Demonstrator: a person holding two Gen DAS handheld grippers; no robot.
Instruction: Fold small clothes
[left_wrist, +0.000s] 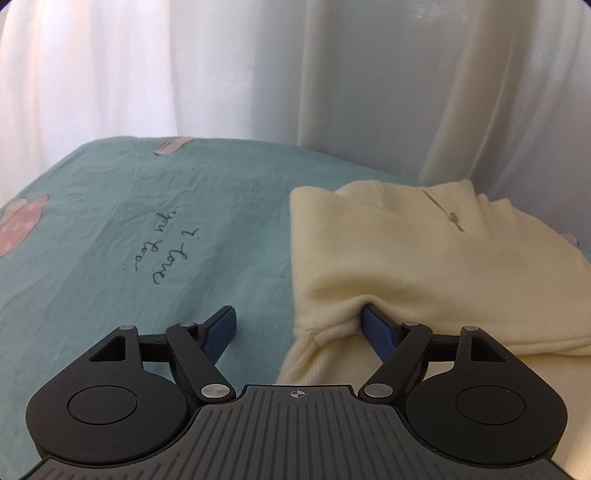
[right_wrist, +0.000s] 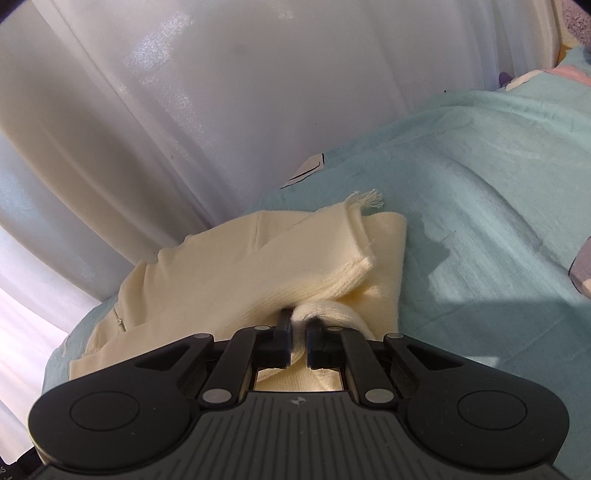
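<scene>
A cream knit sweater (left_wrist: 424, 251) lies partly folded on a teal bedsheet (left_wrist: 110, 240). My left gripper (left_wrist: 299, 321) is open at the sweater's left edge. Its left finger rests on the sheet and its right finger (left_wrist: 376, 328) is tucked under a fold of the sweater. In the right wrist view the sweater (right_wrist: 229, 266) lies with a ribbed cuff folded across it. My right gripper (right_wrist: 297, 328) is shut on a bunched piece of the ribbed cream knit.
White curtains (left_wrist: 184, 74) hang behind the bed in both views. The sheet has black handwriting (left_wrist: 166, 251) and pink printed patches (left_wrist: 18, 225). The teal sheet (right_wrist: 480, 221) stretches to the right of the sweater in the right wrist view.
</scene>
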